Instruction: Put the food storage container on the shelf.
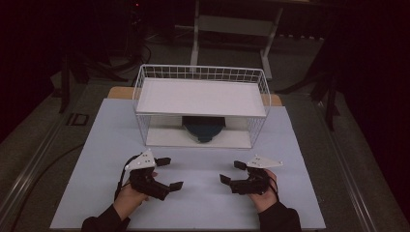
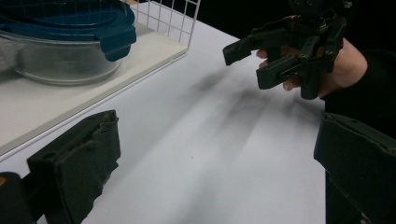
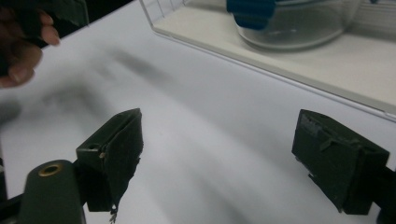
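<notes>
Both my hands sit nearest in the high view, left gripper (image 1: 169,172) and right gripper (image 1: 231,171) spread wide, gripping nothing, on the white table (image 1: 96,159). Ahead, the glass bowl (image 1: 203,128) with its blue lid rests on the wire rack's (image 1: 200,79) lower board, under the shelf. From the left gripper view, the bowl (image 2: 65,58) is close; go in low. From the right gripper view, the rack's front edge (image 3: 280,79) bars a flat slide, so I'd lift it clear.
</notes>
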{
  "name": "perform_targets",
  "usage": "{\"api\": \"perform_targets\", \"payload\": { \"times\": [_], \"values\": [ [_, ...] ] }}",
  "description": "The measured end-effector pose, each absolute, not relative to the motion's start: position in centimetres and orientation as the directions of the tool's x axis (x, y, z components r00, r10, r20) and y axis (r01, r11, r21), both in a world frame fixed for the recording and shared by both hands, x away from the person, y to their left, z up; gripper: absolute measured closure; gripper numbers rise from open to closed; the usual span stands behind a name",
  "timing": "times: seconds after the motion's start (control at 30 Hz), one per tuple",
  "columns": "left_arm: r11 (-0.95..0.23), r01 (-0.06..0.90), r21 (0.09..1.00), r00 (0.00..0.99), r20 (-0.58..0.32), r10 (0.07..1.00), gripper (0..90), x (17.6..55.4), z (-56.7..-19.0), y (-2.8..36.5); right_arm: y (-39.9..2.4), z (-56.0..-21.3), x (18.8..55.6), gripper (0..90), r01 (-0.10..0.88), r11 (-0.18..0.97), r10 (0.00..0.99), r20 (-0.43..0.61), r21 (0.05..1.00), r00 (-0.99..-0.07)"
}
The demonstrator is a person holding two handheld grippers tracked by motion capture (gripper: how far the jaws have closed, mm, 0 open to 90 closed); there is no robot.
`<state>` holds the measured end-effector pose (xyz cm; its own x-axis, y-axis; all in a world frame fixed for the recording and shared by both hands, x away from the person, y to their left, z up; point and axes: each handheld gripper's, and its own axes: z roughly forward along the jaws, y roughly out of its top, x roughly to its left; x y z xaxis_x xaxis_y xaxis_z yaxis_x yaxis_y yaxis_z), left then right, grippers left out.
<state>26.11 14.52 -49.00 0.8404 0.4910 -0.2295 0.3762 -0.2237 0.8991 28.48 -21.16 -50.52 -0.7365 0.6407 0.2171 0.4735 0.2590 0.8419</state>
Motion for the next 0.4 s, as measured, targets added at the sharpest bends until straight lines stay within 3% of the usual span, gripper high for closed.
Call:
{"api": "perform_targets", "payload": {
  "times": [0.4],
  "values": [
    [-0.224,0.375,0.9,0.839,-0.227,0.494,0.8,26.3,-49.2,14.7,-22.5,-50.9,28.8,17.0,0.465,0.249,0.679,0.189,0.85,-0.709]
  ]
}}
